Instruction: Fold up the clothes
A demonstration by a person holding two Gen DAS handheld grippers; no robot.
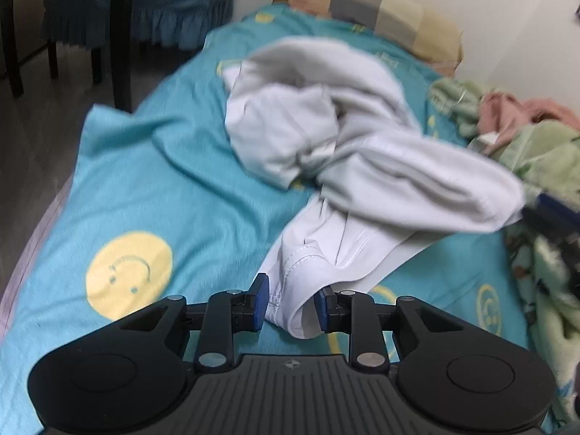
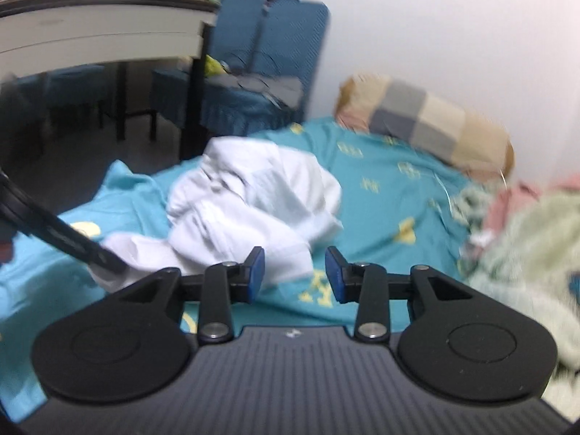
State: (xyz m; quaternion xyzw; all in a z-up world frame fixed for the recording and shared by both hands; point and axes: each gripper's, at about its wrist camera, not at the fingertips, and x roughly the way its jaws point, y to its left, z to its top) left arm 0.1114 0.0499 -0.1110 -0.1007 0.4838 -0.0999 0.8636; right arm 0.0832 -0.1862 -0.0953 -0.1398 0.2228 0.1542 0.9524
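Note:
A crumpled white garment point(image 1: 326, 137) lies in a heap on the teal bedsheet point(image 1: 163, 199). My left gripper point(image 1: 291, 299) is open, its blue pads point(image 1: 260, 297) on either side of the garment's near hem, which lies between them. In the right wrist view the same white garment point(image 2: 253, 210) lies ahead and left. My right gripper point(image 2: 294, 275) is open and empty, just above the sheet point(image 2: 380, 199) beside the garment's near edge. The left gripper's dark body point(image 2: 54, 232) shows at the left there.
A checked pillow point(image 1: 384, 11) lies at the bed's head by the white wall. Green and pink fleece clothes point(image 1: 536, 145) are piled on the right. A dark table point(image 2: 90, 29) and blue-covered chairs point(image 2: 261, 72) stand beyond the bed's left edge.

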